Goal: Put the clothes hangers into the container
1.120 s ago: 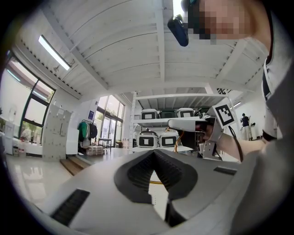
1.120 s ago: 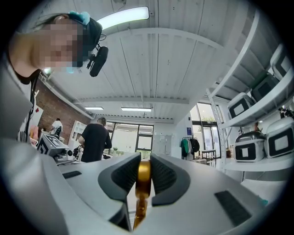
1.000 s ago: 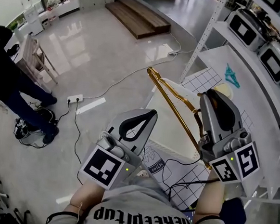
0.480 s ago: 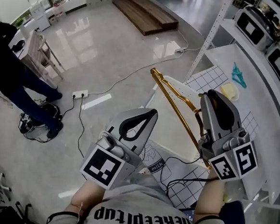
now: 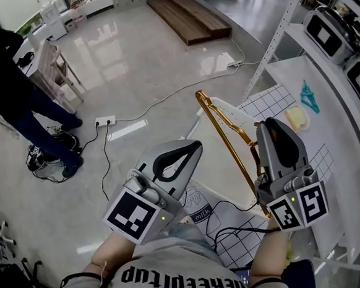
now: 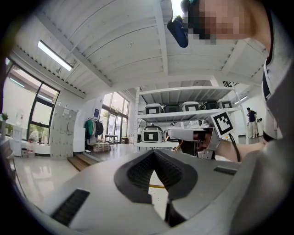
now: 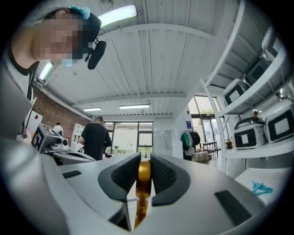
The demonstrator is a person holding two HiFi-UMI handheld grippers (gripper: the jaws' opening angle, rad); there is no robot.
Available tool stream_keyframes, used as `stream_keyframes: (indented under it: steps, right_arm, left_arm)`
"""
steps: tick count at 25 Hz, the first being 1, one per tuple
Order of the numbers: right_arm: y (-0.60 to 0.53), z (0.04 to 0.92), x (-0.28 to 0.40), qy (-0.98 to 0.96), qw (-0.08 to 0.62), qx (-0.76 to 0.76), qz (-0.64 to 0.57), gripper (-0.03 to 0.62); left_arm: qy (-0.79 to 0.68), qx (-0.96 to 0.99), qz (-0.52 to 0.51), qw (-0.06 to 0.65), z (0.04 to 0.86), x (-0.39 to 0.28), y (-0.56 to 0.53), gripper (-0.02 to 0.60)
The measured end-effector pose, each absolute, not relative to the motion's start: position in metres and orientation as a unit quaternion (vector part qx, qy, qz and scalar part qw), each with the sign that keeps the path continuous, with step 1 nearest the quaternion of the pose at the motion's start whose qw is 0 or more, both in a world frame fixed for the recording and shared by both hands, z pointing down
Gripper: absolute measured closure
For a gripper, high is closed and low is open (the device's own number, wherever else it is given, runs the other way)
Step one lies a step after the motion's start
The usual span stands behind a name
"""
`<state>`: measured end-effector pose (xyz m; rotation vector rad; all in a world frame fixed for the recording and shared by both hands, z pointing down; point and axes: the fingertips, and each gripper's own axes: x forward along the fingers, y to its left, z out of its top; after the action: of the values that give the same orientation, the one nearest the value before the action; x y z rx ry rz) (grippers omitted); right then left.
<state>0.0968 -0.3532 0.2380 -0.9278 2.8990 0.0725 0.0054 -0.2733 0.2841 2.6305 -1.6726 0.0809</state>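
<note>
A gold clothes hanger (image 5: pixel 227 141) hangs slantwise over a white container (image 5: pixel 218 165) at the table's left end. My right gripper (image 5: pixel 275 121) is shut on the hanger's bar, which shows as a gold strip (image 7: pixel 143 176) pinched between the jaws in the right gripper view. To the left, off the table and over the floor, my left gripper (image 5: pixel 196 146) is held up, tips touching, nothing between them; the left gripper view shows it (image 6: pixel 155 153) the same way. A teal hanger (image 5: pixel 308 97) lies on the table further back.
A yellow item (image 5: pixel 297 118) lies near the teal hanger on a checked mat (image 5: pixel 267 102). Shelves with cookers (image 5: pixel 328 37) run along the right. A person in dark clothes (image 5: pixel 13 96), a wooden rack (image 5: pixel 52 68) and a power strip (image 5: pixel 105 122) with cables are on the floor to the left.
The head view has drifted slightly. Both grippers and the gold hanger hold almost the same pose; the right gripper keeps its grip.
</note>
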Motion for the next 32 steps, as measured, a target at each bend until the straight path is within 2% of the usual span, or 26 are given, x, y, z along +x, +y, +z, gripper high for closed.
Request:
stream_keyframes:
  steps: [15,32]
  right_arm:
    - [-0.359,0.252,0.097,0.945,0.017,-0.325,0.013,0.507]
    - [-0.342,0.247,0.103,0.932,0.02,-0.361,0.016,0.496]
  left_arm:
    - [-0.526,0.85,0.025,0.015,0.285,0.006,-0.276,0.566]
    - [-0.492,0.87,0.019,0.021,0.287,0.004,-0.268,0.566]
